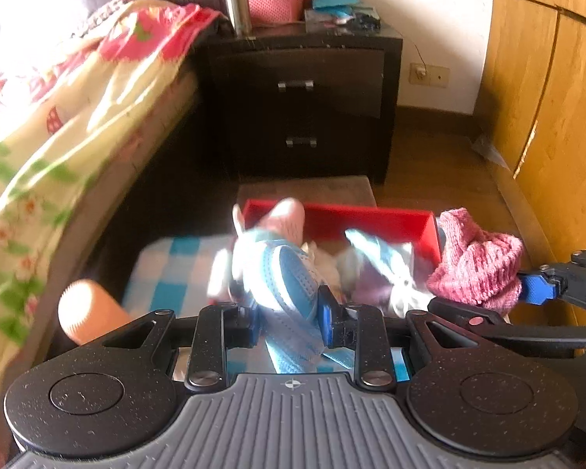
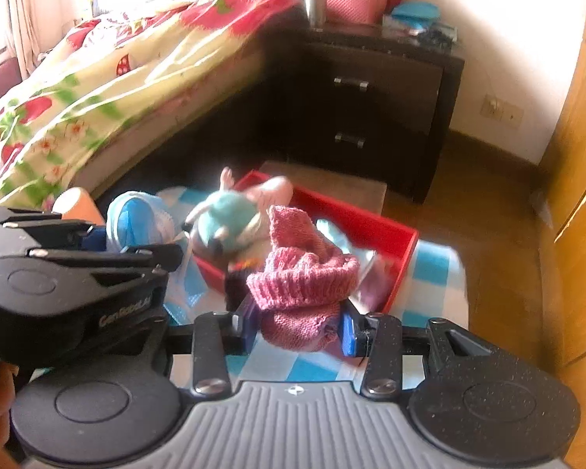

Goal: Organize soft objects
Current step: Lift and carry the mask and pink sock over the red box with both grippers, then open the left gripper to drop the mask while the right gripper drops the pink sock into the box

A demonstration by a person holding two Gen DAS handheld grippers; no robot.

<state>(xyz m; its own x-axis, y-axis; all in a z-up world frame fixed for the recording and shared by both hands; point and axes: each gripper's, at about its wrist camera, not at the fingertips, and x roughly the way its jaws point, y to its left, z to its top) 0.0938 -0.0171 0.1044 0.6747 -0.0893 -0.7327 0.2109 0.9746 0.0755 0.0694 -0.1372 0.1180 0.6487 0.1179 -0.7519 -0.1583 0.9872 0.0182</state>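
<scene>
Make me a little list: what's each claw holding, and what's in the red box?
left gripper: shut on blue shoe
right gripper: shut on pink knit
red box: on checkered cloth, holds a plush toy and other soft bits, too blurred to name
beside box: orange roll, near the bed
behind box: dark nightstand

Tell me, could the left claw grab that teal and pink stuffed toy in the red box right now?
Probably not as things stand. The left claw is already shut on a blue and white sneaker, so its fingers are full. The teal and pink stuffed toy lies in the red box close ahead, otherwise unblocked.
</scene>
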